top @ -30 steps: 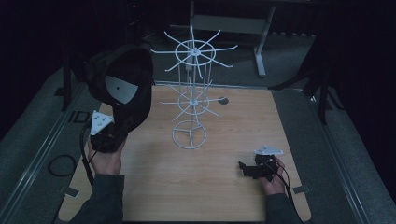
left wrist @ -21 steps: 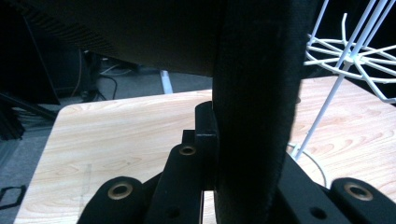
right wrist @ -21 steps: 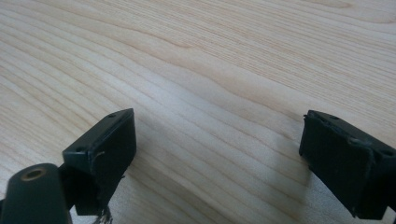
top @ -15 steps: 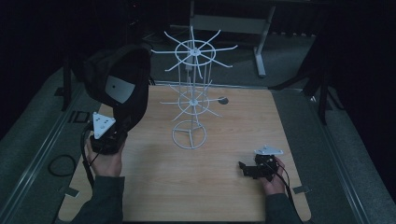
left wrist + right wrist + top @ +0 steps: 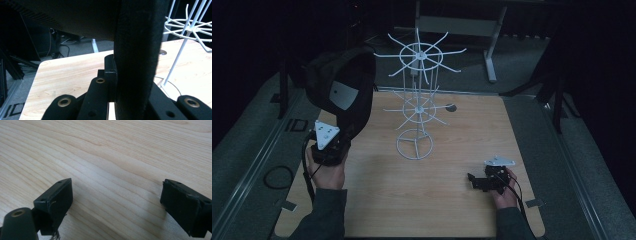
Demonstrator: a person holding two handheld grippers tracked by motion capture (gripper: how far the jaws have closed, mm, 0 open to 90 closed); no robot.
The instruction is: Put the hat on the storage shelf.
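- The tabletop [image 5: 452,200] carries a white wire rack [image 5: 417,107] standing upright near its far middle; its spokes fan out in two tiers, so the likely step is hanging the cap on one.
- The black cap [image 5: 343,87] hangs in the air over the left edge, beside the rack and apart from it; it should travel level toward an upper spoke, brim kept clear of the wires.
- The left gripper [image 5: 331,146] is clamped on the cap's brim from below; a firm, steady hold matters.
- The right gripper [image 5: 482,181] rests low on the wood at the near right, jaws wide apart, holding nothing; it could steady the rack's base.
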